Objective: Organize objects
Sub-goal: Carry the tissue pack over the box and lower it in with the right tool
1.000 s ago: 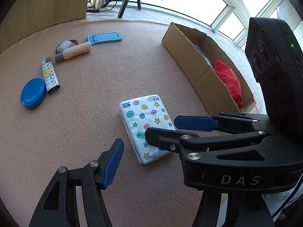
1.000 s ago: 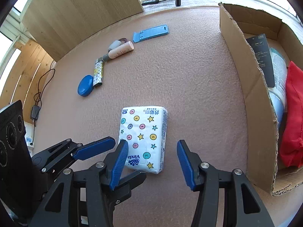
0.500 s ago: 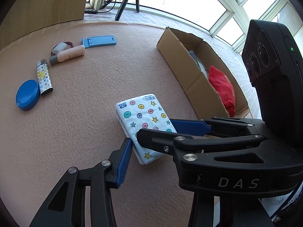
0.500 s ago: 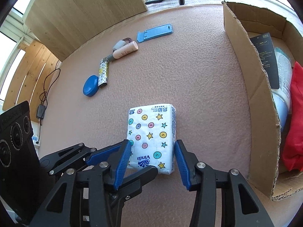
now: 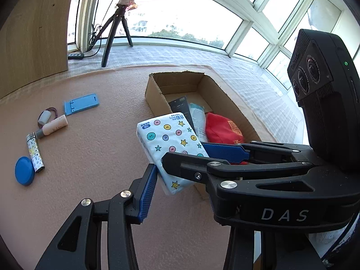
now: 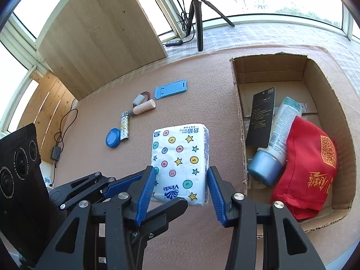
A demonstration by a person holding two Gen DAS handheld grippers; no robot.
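lifted off the pink mat (image 6: 112, 202) near windows (image 5: 281, 11), tissue pack (image 6: 180, 155) sits clamped between both hand-held grippers.

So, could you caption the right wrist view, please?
Both grippers grip the tissue pack beside the cardboard box.

One tissue pack (image 6: 180, 157). One cardboard box (image 6: 337, 103), with three things in it: one black card (image 6: 262, 117), one tube (image 6: 279, 135), one red pouch (image 6: 308, 162). Five loose items on the mat: one blue phone stand (image 6: 171, 89), one lighter (image 6: 124, 126), one blue round tin (image 6: 113, 137), one pinkish tube (image 6: 144, 107), and one small grey piece (image 6: 138, 99), perhaps with a cord. Two grippers (image 6: 181, 185) (image 5: 180, 168). One tripod (image 6: 198, 13).
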